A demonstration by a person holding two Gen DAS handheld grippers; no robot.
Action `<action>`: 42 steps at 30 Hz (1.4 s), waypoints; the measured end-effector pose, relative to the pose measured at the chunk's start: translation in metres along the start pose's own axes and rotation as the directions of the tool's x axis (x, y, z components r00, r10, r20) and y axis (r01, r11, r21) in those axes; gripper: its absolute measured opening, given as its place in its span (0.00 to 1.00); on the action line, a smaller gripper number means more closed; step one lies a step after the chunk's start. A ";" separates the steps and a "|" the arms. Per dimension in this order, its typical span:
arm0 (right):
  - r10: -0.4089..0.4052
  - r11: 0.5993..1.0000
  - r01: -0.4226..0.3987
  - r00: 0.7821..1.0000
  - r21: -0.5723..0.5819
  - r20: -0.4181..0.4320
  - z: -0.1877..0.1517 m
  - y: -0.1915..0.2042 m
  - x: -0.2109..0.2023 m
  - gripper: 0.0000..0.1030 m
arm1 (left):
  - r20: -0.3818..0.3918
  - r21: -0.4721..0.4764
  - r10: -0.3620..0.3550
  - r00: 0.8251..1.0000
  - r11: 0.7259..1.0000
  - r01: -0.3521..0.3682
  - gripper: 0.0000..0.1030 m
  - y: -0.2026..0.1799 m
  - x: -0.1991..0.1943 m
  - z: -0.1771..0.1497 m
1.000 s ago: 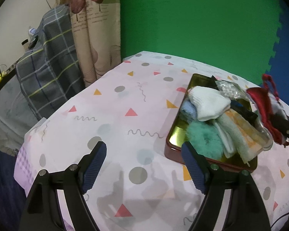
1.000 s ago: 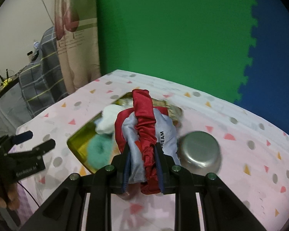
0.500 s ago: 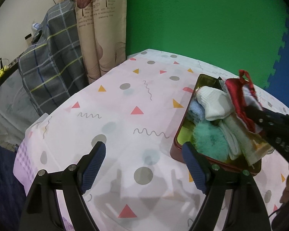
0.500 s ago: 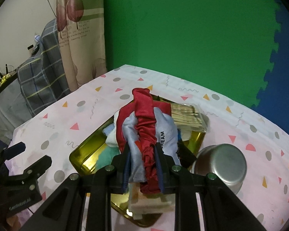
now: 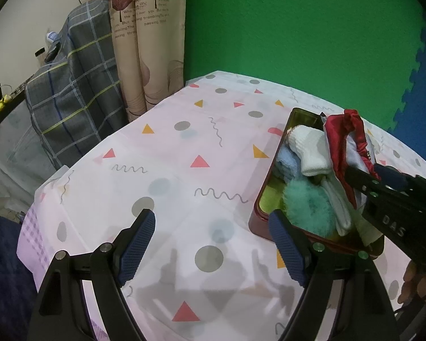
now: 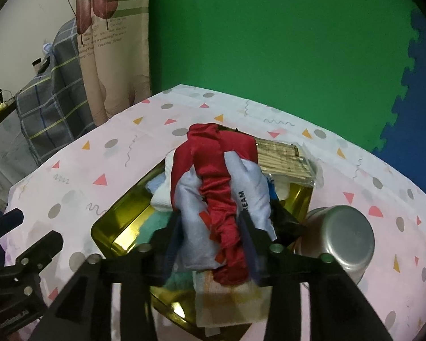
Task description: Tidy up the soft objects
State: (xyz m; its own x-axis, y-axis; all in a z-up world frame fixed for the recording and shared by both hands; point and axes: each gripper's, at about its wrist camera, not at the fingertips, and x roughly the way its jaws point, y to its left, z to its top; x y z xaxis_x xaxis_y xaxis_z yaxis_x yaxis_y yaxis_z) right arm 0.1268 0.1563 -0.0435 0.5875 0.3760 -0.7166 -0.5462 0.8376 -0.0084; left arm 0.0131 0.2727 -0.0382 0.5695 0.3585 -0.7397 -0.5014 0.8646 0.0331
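Right gripper (image 6: 210, 244): above the near end of the tin, pointing down into it. Its jaws have just been opening; the red and pale blue cloth bundle (image 6: 221, 196) is between them, and whether the pads still press it I cannot tell, the fingers being blurred.

Left gripper (image 5: 213, 244): jaws spread wide, nothing between them, over bare cloth-covered desk (image 5: 167, 170) just left of the tin.

Tin (image 6: 119, 227): rectangular, dark red outside, gold inside, lying flat on the desk. Contents, from the tin's near end to its far end:
- folded cream and orange cloth (image 6: 230, 304), overhanging the near rim;
- teal fluffy item (image 5: 306, 207), against the near left wall;
- pale folded cloth (image 5: 338, 207), beside the teal item;
- light blue sock (image 5: 286, 162), along the left wall;
- white ribbed sock (image 5: 309, 147), lying over the blue one;
- clear packet of thin wooden sticks (image 6: 284, 159), resting across the far right corner.

Steel bowl (image 6: 343, 236): upside down on the desk, just beside the tin's right wall.

Beyond the tin, past the desk's far edge: a green and blue foam wall, a printed curtain and a plaid cover.
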 end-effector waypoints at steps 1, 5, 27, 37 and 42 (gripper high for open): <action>-0.003 1.000 0.003 1.000 0.004 0.002 -0.001 -0.001 -0.002 0.51 | 0.003 0.000 -0.001 1.000 1.000 0.001 0.77 0.000 -0.001 0.000; -0.014 1.000 0.014 1.000 0.021 0.015 -0.006 -0.005 -0.016 0.54 | 0.009 0.006 0.000 1.000 1.000 0.000 0.78 -0.002 0.000 -0.001; -0.096 0.995 0.094 0.995 0.037 0.042 -0.073 0.005 -0.092 0.63 | 0.033 0.056 -0.018 0.999 0.998 0.016 0.79 -0.023 -0.013 -0.007; -0.088 0.996 0.088 0.996 0.030 0.005 -0.081 0.008 -0.083 0.63 | 0.029 0.064 -0.023 0.999 0.998 0.022 0.79 -0.026 -0.013 -0.008; -0.079 0.996 0.080 0.997 0.038 -0.011 -0.082 0.006 -0.080 0.63 | 0.027 0.070 -0.024 0.999 0.997 0.022 0.79 -0.027 -0.012 -0.008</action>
State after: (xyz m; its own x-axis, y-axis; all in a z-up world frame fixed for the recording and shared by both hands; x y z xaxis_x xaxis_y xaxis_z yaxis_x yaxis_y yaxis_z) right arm 0.0277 0.0994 -0.0434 0.6225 0.3042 -0.7211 -0.4747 0.8793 -0.0389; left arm 0.0142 0.2421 -0.0354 0.5991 0.3470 -0.7216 -0.4418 0.8949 0.0634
